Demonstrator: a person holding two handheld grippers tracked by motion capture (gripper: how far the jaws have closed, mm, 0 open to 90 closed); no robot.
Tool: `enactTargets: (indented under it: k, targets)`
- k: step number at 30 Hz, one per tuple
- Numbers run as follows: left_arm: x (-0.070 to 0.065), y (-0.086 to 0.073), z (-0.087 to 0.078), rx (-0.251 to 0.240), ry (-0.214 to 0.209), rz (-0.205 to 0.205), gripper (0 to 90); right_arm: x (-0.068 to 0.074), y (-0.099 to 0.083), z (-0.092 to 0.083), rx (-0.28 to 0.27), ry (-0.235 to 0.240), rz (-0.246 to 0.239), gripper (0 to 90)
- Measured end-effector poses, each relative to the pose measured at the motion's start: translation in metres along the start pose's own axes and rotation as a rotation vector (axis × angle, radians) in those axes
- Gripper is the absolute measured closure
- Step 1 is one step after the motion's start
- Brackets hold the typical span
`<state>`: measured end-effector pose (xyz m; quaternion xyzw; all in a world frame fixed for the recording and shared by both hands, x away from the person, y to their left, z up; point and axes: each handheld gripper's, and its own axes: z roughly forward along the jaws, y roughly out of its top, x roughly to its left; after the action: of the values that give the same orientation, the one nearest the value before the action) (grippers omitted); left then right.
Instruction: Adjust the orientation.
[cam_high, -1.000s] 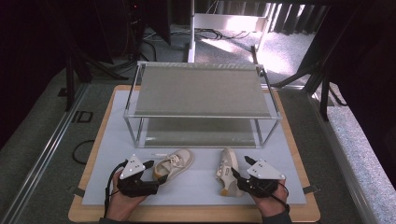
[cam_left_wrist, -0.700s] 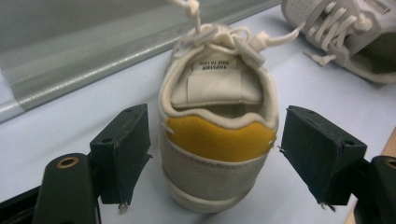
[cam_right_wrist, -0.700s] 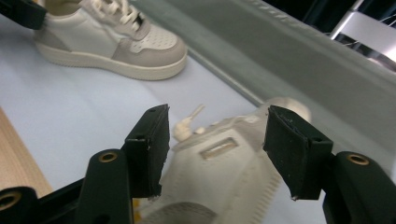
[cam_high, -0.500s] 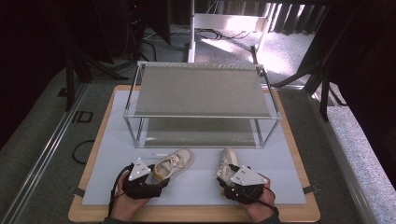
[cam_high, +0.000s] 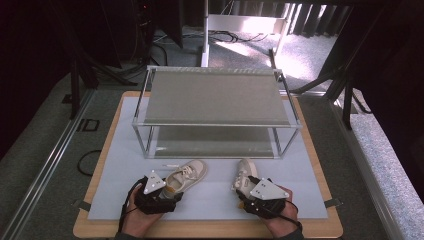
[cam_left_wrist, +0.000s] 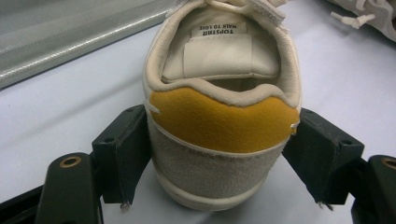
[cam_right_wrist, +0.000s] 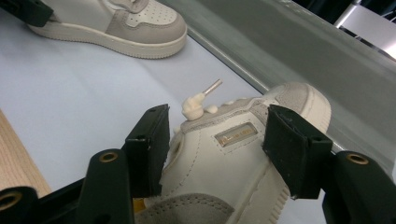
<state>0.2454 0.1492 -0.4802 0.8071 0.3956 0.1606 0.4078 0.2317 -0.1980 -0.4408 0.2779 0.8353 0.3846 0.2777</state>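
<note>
Straddling the heel of the left cream low-top sneaker w/ yellow heel patch (cam_left_wrist: 219, 116), left gripper (cam_high: 167, 192) pads touch its sides. Right gripper (cam_high: 246, 189), moved in over the right cream sneaker (cam_right_wrist: 243, 154) since a sec ago, jaws just closing, not yet pinching. Both shoes near bench (cam_high: 210, 227) front edge; two-tier metal shoe rack (cam_high: 212, 97) empty.

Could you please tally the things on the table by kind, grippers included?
Shoes: 2 (left shoe, right shoe)
Racks: 1 (rack)
Grippers: 2 (left gripper, right gripper)
Total: 5
</note>
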Motion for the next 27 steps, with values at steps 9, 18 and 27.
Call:
enactTargets:
  k: [9, 18, 27]
  targets:
    - [-0.009, 0.001, 0.0, 0.007, -0.043, -0.003, 26.8, -0.009, -0.003, -0.005, 0.015, -0.016, 0.028, 41.4]
    - [-0.017, 0.0, 0.0, 0.001, -0.064, -0.004, 26.8, -0.025, -0.01, -0.011, 0.036, -0.029, 0.109, 42.7]
    - [-0.016, -0.001, 0.0, -0.001, -0.066, -0.005, 26.8, -0.036, -0.014, -0.012, 0.074, -0.04, 0.163, 46.9]
